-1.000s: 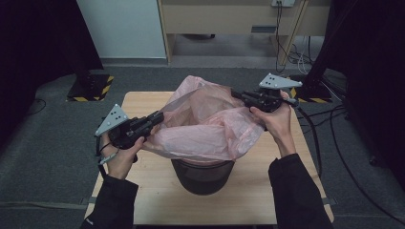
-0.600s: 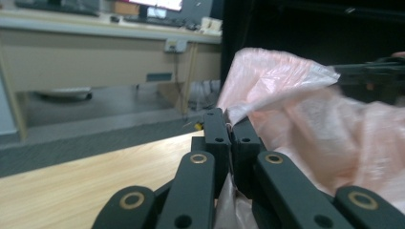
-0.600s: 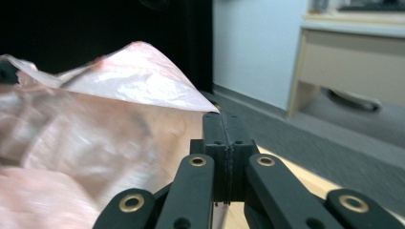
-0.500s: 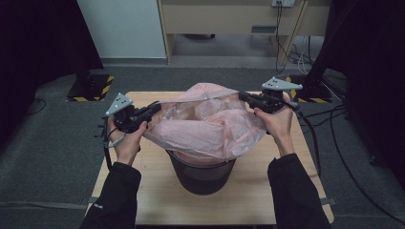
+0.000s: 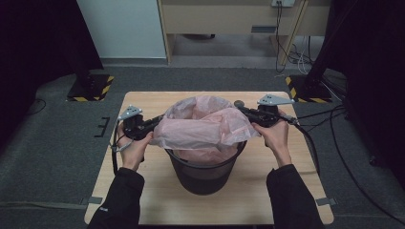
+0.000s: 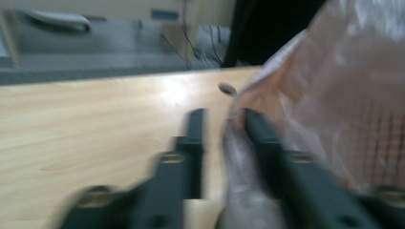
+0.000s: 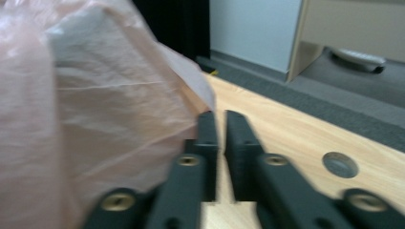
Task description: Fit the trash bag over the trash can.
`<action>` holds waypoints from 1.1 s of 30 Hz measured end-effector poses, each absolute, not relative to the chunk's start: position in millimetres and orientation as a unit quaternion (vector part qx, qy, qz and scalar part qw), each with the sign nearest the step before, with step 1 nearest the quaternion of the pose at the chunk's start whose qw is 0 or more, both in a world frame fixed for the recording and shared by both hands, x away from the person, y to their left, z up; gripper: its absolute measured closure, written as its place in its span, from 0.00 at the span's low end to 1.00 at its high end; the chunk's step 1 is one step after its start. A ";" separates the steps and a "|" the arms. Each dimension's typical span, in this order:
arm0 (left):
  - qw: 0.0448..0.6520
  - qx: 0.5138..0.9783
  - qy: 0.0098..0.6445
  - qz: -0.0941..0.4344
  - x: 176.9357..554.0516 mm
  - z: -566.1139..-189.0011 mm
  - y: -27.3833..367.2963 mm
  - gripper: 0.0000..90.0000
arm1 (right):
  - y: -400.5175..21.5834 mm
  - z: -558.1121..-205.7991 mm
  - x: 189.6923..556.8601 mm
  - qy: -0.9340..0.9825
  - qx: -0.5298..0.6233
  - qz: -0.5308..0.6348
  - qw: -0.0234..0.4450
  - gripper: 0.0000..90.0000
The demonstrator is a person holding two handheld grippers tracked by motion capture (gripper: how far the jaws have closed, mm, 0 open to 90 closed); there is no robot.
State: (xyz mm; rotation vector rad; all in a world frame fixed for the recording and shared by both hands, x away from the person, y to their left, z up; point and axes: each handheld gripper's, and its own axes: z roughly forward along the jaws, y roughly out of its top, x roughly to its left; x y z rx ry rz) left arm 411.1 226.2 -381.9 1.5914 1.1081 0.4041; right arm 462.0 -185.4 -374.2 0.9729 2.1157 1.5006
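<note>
pink bag [image 5: 203,126] sits draped over the black mesh bin [image 5: 205,167], its mouth spread across the bin's rim and the slack crumpled down inside. the bin stands on the wooden tabletop [image 5: 143,181], roughly mid-board.

left hand-held gripper [image 5: 155,122] is just beside the bin's left rim, at the bag's left edge. in the left gripper view [image 6: 223,119] my jaws stand a little apart and have just been opening; a fold of bag film lies in the gap, against one jaw, and the other jaw stands off it, so i read this one as let go, not pinching. picture is blurred, so i hold that lightly.

right hand-held gripper [image 5: 241,109] is at the bin's right rim, at the bag's right edge. in the right gripper view [image 7: 220,119] the jaws show a narrow slit between them and have just been opening; the film hangs against the outer side of one jaw, and i see none in the slit. not gripping.

a small round hole [image 7: 340,164] in the tabletop lies beyond the bin's right side.
</note>
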 end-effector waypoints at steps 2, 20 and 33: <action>0.571 0.651 0.468 0.177 406.6 -376.6 232.5 0.64 | -190.2 -370.3 459.2 0.735 0.354 0.547 0.189 0.77; 0.648 0.619 0.383 0.224 315.9 -337.8 266.2 0.48 | -243.4 -322.8 392.2 0.645 0.340 0.644 0.232 0.41; 0.630 0.652 0.348 0.239 287.9 -348.4 259.6 0.41 | -256.5 -342.2 337.1 0.662 0.306 0.643 0.232 0.37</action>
